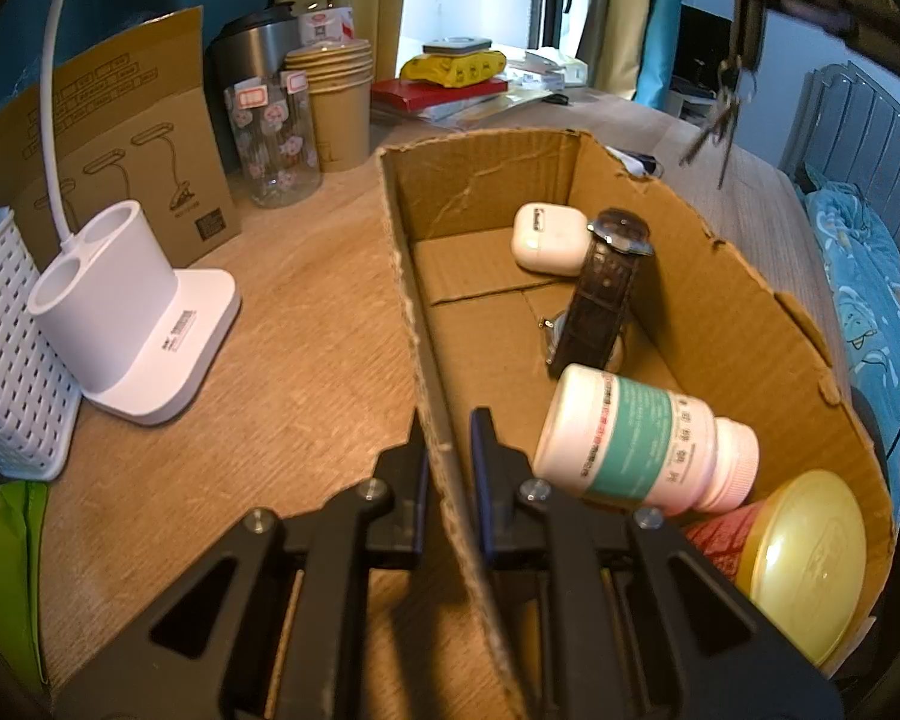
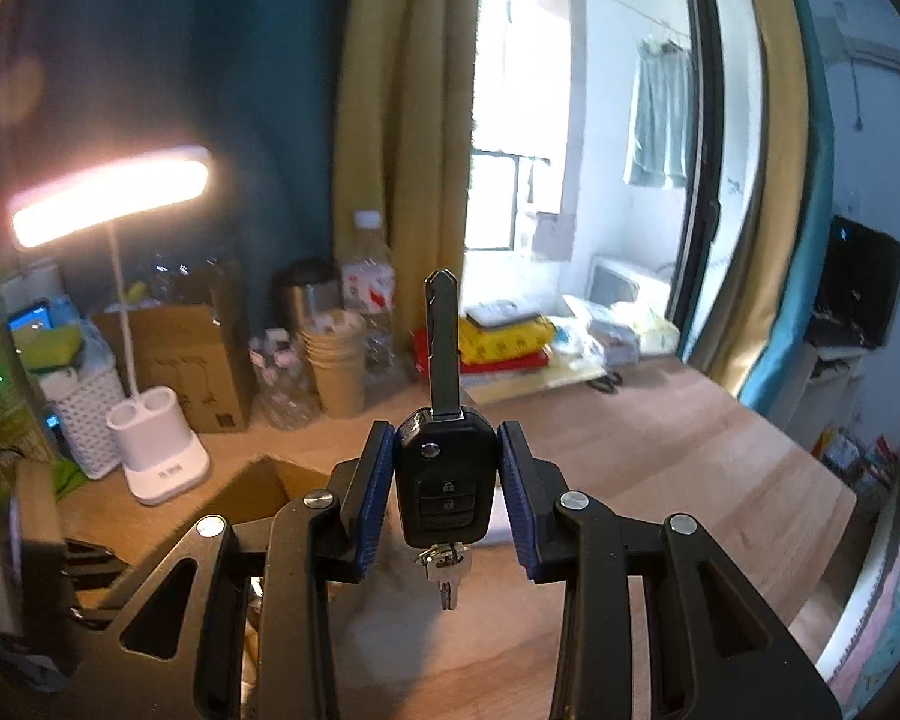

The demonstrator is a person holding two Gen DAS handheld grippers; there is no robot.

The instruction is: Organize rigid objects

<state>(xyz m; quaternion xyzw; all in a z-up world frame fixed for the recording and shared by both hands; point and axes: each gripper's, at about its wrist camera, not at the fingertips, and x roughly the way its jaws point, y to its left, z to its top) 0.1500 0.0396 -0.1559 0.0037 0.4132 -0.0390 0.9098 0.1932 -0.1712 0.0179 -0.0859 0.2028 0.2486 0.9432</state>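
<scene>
While my left gripper [image 1: 450,420] pinches the near wall of the cardboard box [image 1: 720,312], one blue pad sits outside the wall and the other inside, both pressed tight on the torn edge. It angles steeply down toward the wooden desk [image 1: 306,312], so I look along the box's length from above.

Inside the box I see a white earbud case [image 1: 549,238] at the far end, a brown-strapped watch [image 1: 606,294] leaning against the right wall just beside it, a white pill bottle [image 1: 642,438] lying on its side nearer me, and a yellow-lidded jar [image 1: 807,558] in the near right corner.

My right gripper [image 2: 447,480] is clenched on a black car key fob [image 2: 447,483], its pads squeezing the fob's two sides. It tilts only gently downward, held well above the desk. The metal blade [image 2: 441,342] stands straight up past the fingertips, and a small silver key [image 2: 447,570] hangs from the ring underneath. In the left wrist view that same gripper [image 1: 744,42] shows at the top right, high over the far right end of the box, with keys dangling below it.

A lit desk lamp [image 2: 111,201] stands left of the box, its white base [image 1: 144,312] on the desk.
</scene>
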